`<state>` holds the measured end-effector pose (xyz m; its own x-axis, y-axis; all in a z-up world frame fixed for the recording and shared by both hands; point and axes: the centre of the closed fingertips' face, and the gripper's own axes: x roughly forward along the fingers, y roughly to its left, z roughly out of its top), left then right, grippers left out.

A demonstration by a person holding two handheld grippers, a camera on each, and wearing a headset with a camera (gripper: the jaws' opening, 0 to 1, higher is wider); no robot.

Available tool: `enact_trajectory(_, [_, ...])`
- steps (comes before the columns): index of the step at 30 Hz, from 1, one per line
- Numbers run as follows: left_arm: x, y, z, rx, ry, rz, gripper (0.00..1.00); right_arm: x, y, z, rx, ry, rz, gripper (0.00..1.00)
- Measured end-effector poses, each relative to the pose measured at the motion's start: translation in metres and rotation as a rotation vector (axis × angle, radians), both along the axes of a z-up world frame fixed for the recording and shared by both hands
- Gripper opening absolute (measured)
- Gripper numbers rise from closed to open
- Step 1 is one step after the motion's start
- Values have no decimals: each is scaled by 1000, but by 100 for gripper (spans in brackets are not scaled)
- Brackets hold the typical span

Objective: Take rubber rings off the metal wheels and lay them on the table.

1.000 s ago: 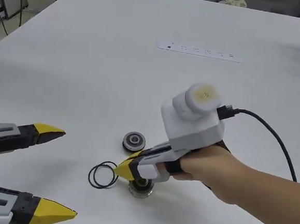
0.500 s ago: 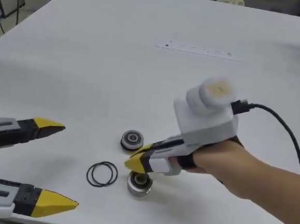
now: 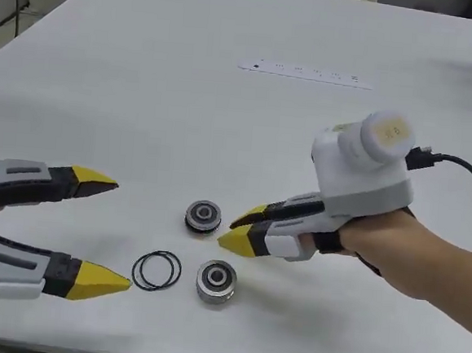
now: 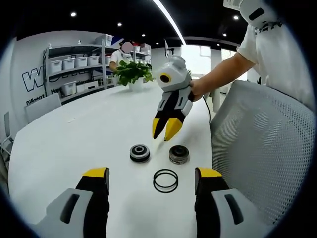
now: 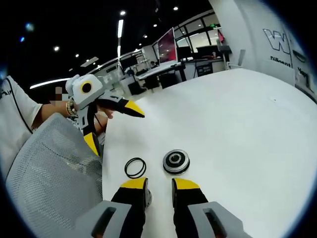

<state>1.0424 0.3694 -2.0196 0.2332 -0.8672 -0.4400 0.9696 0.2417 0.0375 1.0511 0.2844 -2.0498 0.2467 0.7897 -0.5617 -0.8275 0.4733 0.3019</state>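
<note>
The dark-rimmed wheel point(image 3: 203, 216) sits on the worktop point(image 3: 184, 107) just ahead of the right gripper point(image 3: 227, 231), whose empty jaws are narrowly parted. The left gripper point(image 3: 123, 233), jaws wide apart, stands farther from that wheel, past the laid-down rubber rings point(image 3: 157, 269).

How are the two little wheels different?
The far wheel has a black rim; the near wheel has a silver rim. The near wheel lies right beside the loose rings; the far wheel lies farther from them. Both are round and lie flat on the table.
</note>
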Motion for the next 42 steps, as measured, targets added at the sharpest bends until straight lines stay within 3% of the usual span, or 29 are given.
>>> enact_trajectory(3, [8, -8, 4, 1, -21, -19, 65, 2, -2, 1, 2, -14, -3, 18])
enact_trajectory(11, [26, -29, 12, -31, -20, -38, 59, 9, -5, 1, 16, -49, -16, 23])
enact_trajectory(18, [35, -53, 15, -63, -23, -68, 46, 14, -3, -1, 11, -103, -14, 26])
enact_trajectory(24, [39, -68, 2, -15, -27, -103, 37, 18, -6, -3, 9, -115, -17, 27])
enact_trajectory(29, [46, -72, -12, 32, -33, -108, 28, 19, -5, -4, 13, -111, -18, 27])
enact_trajectory(33, [46, -75, -24, 63, -15, -120, 25, 18, -5, -9, 0, -103, -14, 27])
enact_trajectory(37, [47, -77, -32, 68, 30, -114, 19, 16, -4, -10, -3, -99, -13, 26])
enact_trajectory(42, [47, -77, -39, 89, 39, -111, 14, 14, -3, -8, 8, -95, -21, 26])
